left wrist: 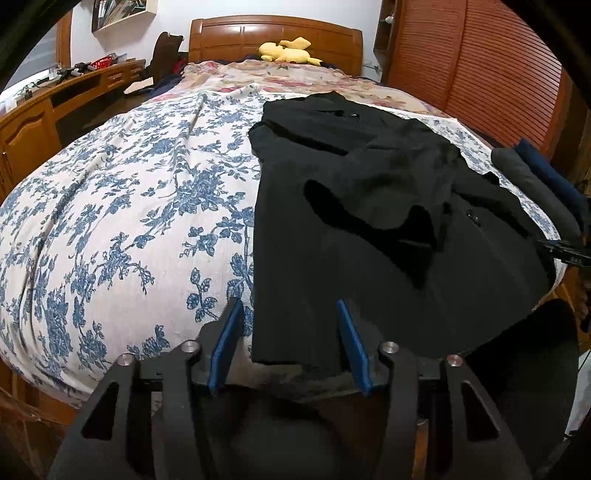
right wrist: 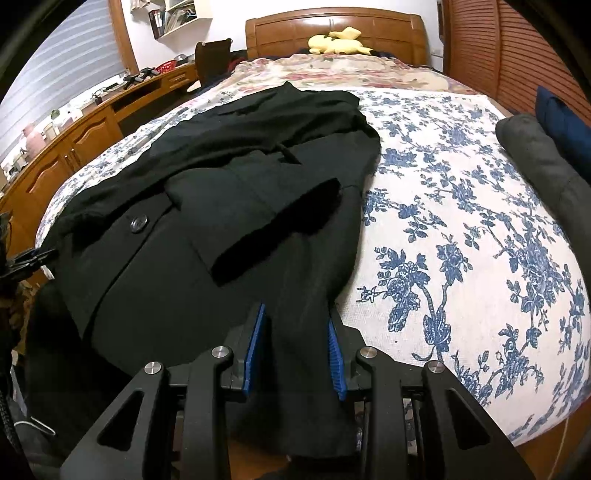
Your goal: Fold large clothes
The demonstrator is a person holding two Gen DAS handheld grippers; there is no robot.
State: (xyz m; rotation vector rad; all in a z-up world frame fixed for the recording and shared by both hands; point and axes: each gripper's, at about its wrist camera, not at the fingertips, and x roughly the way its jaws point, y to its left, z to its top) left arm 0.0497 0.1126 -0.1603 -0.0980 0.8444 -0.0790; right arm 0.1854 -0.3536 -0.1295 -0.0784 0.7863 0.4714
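Observation:
A large black coat [left wrist: 369,192] lies spread on the blue-flowered bedspread [left wrist: 129,206], with one sleeve folded across its front. My left gripper [left wrist: 288,302] straddles the coat's near left hem corner. Cloth touches its right pad, while a strip of bedspread shows beside the left pad, so the jaws stand open around the hem. In the right wrist view the same coat [right wrist: 207,177] shows a button near its opening. My right gripper [right wrist: 295,314] is shut on the coat's near right hem, and black cloth fills the whole gap between its blue pads [right wrist: 255,343].
Folded grey clothing [right wrist: 535,158] and navy clothing [right wrist: 561,114] lie along the bed's right edge. A yellow plush toy [left wrist: 286,51] rests by the wooden headboard [left wrist: 273,29]. A wooden desk [left wrist: 44,118] runs along the left, a slatted wardrobe [left wrist: 480,66] on the right.

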